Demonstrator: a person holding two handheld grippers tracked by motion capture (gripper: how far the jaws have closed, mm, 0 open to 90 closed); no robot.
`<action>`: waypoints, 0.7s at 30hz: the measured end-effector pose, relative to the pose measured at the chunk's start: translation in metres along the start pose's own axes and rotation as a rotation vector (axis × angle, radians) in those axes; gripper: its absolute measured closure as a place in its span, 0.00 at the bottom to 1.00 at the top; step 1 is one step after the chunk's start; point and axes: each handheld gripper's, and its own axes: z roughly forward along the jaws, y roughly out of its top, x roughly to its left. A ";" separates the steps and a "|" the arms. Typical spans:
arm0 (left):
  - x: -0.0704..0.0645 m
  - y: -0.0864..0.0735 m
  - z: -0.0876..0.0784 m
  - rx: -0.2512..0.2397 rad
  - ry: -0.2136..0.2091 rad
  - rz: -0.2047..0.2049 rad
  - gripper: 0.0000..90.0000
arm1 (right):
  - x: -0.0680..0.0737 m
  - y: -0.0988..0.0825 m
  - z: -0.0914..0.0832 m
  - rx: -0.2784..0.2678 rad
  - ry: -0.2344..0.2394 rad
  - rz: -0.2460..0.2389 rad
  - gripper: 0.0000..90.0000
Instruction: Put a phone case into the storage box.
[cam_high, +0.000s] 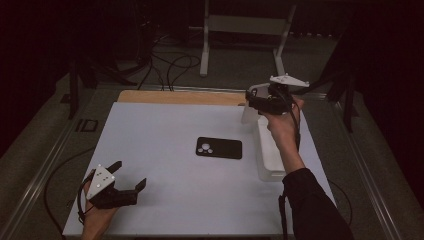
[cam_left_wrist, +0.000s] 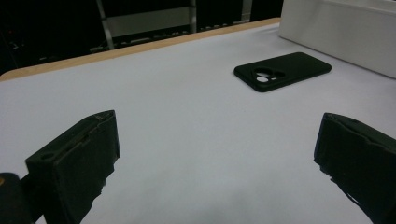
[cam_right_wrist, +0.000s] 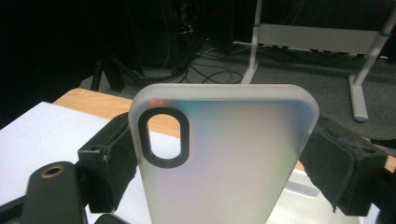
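A black phone case (cam_high: 218, 148) lies flat in the middle of the white table top, camera cutout to the left; it also lies ahead in the left gripper view (cam_left_wrist: 282, 70). My right gripper (cam_high: 251, 103) is raised over the table's back right, shut on a frosted translucent phone case (cam_high: 248, 115). In the right gripper view this frosted case (cam_right_wrist: 224, 154) stands upright between the gripper's (cam_right_wrist: 226, 170) jaws, with a black-rimmed camera hole at its upper left. My left gripper (cam_high: 130, 175) rests near the front left corner, open and empty (cam_left_wrist: 219, 126).
A white rectangular bin (cam_high: 268, 150) stands along the right side of the table, also seen as a white bin (cam_left_wrist: 345, 32) beyond the black case. A wooden table edge (cam_high: 180, 96) runs along the back. Cables and a stand's legs lie on the floor behind.
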 end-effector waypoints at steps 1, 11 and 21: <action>0.000 0.000 0.000 0.001 -0.001 0.000 0.01 | -0.001 0.001 0.000 -0.002 -0.004 0.003 0.19; -0.001 0.000 0.000 0.001 0.000 -0.003 0.01 | -0.018 -0.002 0.005 0.005 -0.054 0.023 0.19; -0.001 0.000 0.000 0.001 -0.001 -0.002 0.01 | -0.032 -0.004 0.011 0.019 -0.107 0.038 0.19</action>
